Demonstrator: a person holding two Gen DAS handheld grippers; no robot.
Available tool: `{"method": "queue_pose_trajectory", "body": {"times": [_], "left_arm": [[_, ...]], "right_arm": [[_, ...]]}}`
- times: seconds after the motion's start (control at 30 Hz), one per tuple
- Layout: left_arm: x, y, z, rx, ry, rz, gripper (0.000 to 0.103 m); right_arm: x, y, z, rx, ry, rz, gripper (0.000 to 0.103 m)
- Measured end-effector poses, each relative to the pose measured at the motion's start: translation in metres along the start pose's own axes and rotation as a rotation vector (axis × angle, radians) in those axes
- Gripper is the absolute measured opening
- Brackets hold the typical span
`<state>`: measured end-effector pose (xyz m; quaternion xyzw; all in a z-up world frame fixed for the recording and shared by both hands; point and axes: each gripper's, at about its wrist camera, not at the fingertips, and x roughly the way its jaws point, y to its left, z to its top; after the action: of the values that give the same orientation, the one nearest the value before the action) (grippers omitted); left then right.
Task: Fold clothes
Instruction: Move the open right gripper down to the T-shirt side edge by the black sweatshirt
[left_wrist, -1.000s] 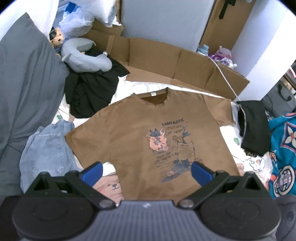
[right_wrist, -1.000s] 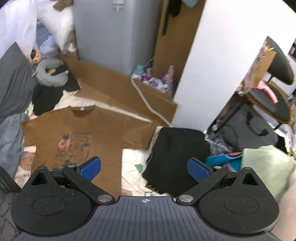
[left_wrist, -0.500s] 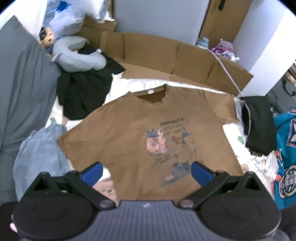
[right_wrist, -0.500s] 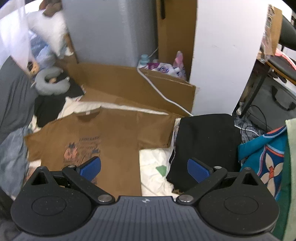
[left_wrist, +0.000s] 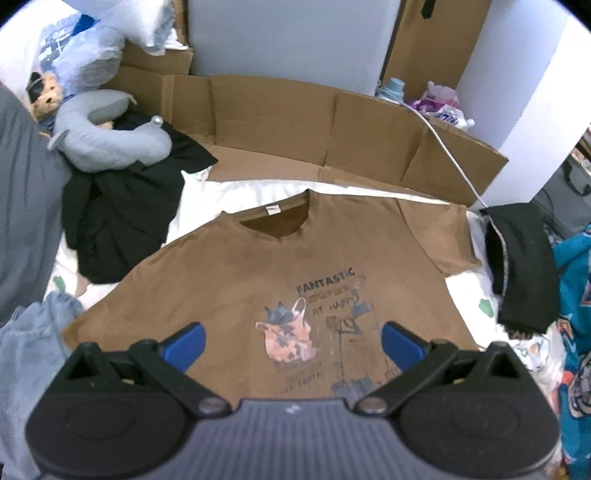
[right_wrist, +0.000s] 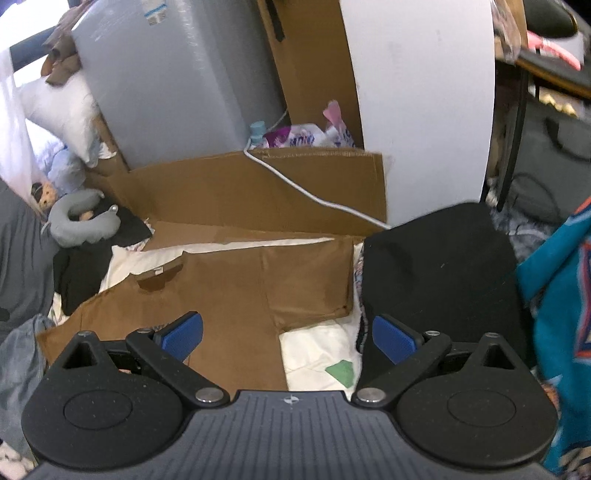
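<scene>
Left wrist view: you are holding the left gripper (left_wrist: 291, 341) over the lower half of the brown T-shirt (left_wrist: 236, 273), its blue pads spread wide with nothing pinched between them. The shirt is lying face up and flat on the white sheet (left_wrist: 236, 192), collar pointing away toward the flattened cardboard (left_wrist: 280, 122), its printed graphic showing between the pads. A black garment (left_wrist: 118, 218) is sitting crumpled at the left under a grey neck pillow (left_wrist: 99, 144), and a folded black garment (left_wrist: 524, 266) is resting just beside the shirt's far sleeve.

Right wrist view: you are holding the right gripper (right_wrist: 287, 338) above the shirt's (right_wrist: 236, 295) sleeve side, and its jaws are closing while standing wide apart, gripping nothing. Below the gap, the sleeve edge is meeting bare sheet (right_wrist: 317, 350). The folded black garment (right_wrist: 439, 280) is lying just to the right, and a white cable (right_wrist: 314, 195) is trailing across the cardboard (right_wrist: 221, 192) behind.
</scene>
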<state>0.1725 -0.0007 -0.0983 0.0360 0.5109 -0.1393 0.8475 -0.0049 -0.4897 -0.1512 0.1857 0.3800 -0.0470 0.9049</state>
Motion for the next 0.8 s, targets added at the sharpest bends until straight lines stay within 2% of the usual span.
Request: {"method": "queue_pose_trajectory", "body": {"times": [0.03,0.07,0.23,0.4,0.47,0.53,0.7,0.8], "left_arm": [[0.008,-0.001,0.002,0.003,-0.001,-0.004,0.103],[0.016,-0.002,0.003,0.007,-0.002,-0.007,0.103],[0.051,-0.003,0.009,0.02,-0.015,-0.01,0.103],[0.083,-0.003,0.007,0.028,-0.027,-0.01,0.103],[0.094,-0.002,0.006,0.025,-0.028,-0.01,0.103],[0.104,-0.003,0.005,0.027,-0.028,-0.007,0.103],[0.132,-0.01,0.004,0.046,-0.025,-0.018,0.102],[0.153,-0.016,0.005,0.05,-0.021,-0.038,0.102]], "right_arm": [[0.011,-0.001,-0.004,0.017,0.005,0.012,0.088],[0.021,-0.001,-0.008,0.028,0.011,0.025,0.086],[0.064,0.007,-0.029,-0.012,0.012,0.052,0.086],[0.106,0.002,-0.044,0.009,0.002,0.054,0.085],[0.124,-0.002,-0.049,-0.005,0.009,0.042,0.08],[0.14,-0.006,-0.053,-0.026,0.019,0.04,0.07],[0.176,-0.018,-0.058,-0.057,0.013,0.009,0.064],[0.195,-0.024,-0.06,-0.063,0.025,-0.002,0.051]]}}
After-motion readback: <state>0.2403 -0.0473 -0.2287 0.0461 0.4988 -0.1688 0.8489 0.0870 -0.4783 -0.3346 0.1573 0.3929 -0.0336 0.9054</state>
